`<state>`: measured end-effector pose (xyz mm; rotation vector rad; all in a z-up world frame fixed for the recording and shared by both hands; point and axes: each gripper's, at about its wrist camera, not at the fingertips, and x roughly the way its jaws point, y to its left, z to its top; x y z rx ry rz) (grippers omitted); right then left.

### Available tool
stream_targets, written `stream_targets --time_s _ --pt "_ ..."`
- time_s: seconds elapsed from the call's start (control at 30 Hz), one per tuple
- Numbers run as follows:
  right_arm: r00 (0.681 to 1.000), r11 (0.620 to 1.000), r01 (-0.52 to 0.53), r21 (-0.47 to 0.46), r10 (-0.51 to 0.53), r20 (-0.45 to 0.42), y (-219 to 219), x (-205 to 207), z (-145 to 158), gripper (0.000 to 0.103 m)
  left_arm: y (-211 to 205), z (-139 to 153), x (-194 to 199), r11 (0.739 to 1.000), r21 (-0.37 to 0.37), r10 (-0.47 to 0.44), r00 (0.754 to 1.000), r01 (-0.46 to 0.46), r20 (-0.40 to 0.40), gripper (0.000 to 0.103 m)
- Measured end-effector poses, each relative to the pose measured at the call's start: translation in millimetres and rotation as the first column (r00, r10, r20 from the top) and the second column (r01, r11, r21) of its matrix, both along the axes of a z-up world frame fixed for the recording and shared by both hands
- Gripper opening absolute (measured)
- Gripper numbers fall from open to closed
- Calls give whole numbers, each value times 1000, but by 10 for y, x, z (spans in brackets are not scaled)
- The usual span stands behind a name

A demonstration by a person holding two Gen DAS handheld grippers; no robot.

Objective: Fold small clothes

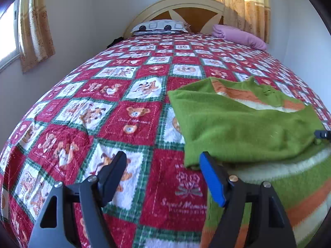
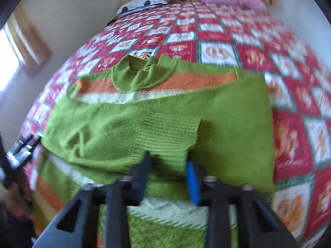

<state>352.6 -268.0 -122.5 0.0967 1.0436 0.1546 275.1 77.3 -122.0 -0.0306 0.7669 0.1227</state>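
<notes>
A green knit sweater with orange and cream stripes lies flat on the patchwork quilt, its sleeves folded in over the body. My left gripper hovers open over bare quilt just left of the sweater's edge, with nothing between its fingers. In the blurred right wrist view the sweater fills the middle, neck hole toward the headboard. My right gripper is low over the sweater's near part, and the ribbed cuff of the folded sleeve runs down between its fingers, which are closed on the knit.
The quilt covers the whole bed. At the head end stand a wooden headboard, a patterned pillow and a folded pink cloth. White walls hem both sides. A curtained window is on the left.
</notes>
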Motion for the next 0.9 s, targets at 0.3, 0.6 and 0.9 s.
stream_targets --time_s 0.3,0.6,0.9 --pt "984 989 -1 -145 27 178 -19 -133 524 10 -284 -75 175 993 74 -91 993 96 -71 86" --pt "996 971 57 -234 -40 79 -264 -65 -16 9 -85 -135 156 1000 22 -1 996 3 -93 98" --pt "994 972 76 -221 -57 91 -476 -113 29 0 13 -30 27 990 84 112 993 -109 -28 102"
